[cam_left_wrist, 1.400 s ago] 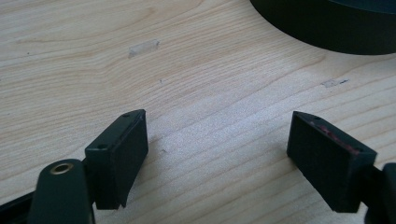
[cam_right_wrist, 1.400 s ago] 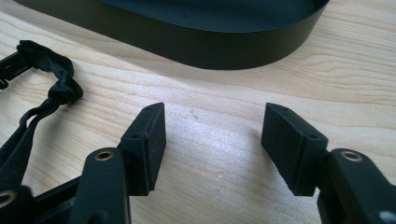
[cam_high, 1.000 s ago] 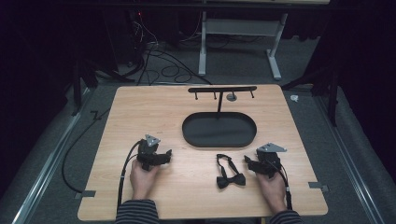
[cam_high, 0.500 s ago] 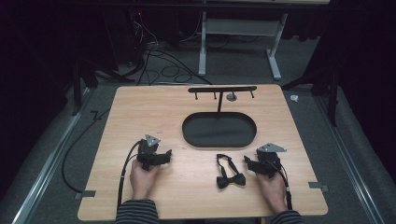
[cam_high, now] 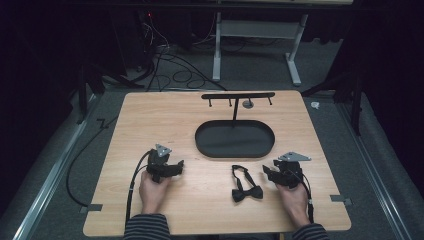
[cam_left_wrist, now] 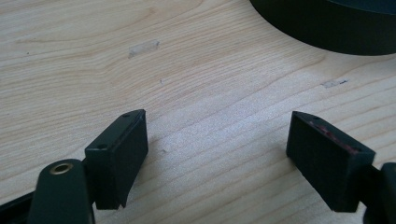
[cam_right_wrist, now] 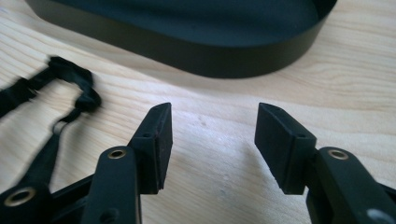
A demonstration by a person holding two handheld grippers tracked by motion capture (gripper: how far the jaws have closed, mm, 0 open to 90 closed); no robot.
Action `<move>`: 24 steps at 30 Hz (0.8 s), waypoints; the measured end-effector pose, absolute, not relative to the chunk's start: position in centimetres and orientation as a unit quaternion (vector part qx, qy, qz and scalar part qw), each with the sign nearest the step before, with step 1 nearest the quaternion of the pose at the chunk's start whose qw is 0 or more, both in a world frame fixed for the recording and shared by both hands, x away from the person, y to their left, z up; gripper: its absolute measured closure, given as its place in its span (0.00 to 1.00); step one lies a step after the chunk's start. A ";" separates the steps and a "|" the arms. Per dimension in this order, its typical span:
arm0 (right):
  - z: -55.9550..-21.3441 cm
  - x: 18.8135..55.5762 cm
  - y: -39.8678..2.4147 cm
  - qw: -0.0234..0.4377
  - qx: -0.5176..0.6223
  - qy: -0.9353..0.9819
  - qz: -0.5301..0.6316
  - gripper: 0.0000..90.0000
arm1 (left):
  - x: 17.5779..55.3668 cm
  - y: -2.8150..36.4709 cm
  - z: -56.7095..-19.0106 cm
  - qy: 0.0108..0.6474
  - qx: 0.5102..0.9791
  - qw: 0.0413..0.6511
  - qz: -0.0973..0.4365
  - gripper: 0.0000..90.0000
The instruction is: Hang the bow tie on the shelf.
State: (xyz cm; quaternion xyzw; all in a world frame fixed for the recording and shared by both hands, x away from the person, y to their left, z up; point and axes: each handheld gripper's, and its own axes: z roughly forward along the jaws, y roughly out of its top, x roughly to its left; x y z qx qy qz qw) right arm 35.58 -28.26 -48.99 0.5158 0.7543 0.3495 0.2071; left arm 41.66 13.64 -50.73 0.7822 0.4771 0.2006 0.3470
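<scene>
The bow tie (cam_high: 246,184) lies on the bench (cam_high: 150,120) at nine o'clock from the right tongs (cam_high: 270,170) — nearer than the left tongs (cam_high: 176,166) — strap toward twelve; right jaws have just been closing, empty, left apart

one table (cam_high: 150,125), one black oval tray (cam_high: 235,152), one t-shaped stand (cam_high: 238,96), one bow tie (cam_high: 245,187), two grippers, left (cam_high: 176,166) and right (cam_high: 266,172).

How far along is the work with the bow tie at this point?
Nothing looks done yet: the bow tie lies flat on the table, short of the black oval tray and its hanger stand. In hand: the right claw sits beside the tie; its jaws have just been closing with nothing between them. The left claw rests open. Grasping and moving the tie remain.
</scene>
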 end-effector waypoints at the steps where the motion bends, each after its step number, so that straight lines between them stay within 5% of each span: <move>1: -48.8 35.5 -28.2 0.207 0.511 0.756 0.353 0.56 | 41.7 13.6 -50.7 0.477 0.782 0.347 0.201 0.24; 24: -46.9 36.9 -23.5 0.167 0.459 0.797 0.356 0.66 | 41.6 13.6 -50.7 0.477 0.782 0.346 0.202 0.23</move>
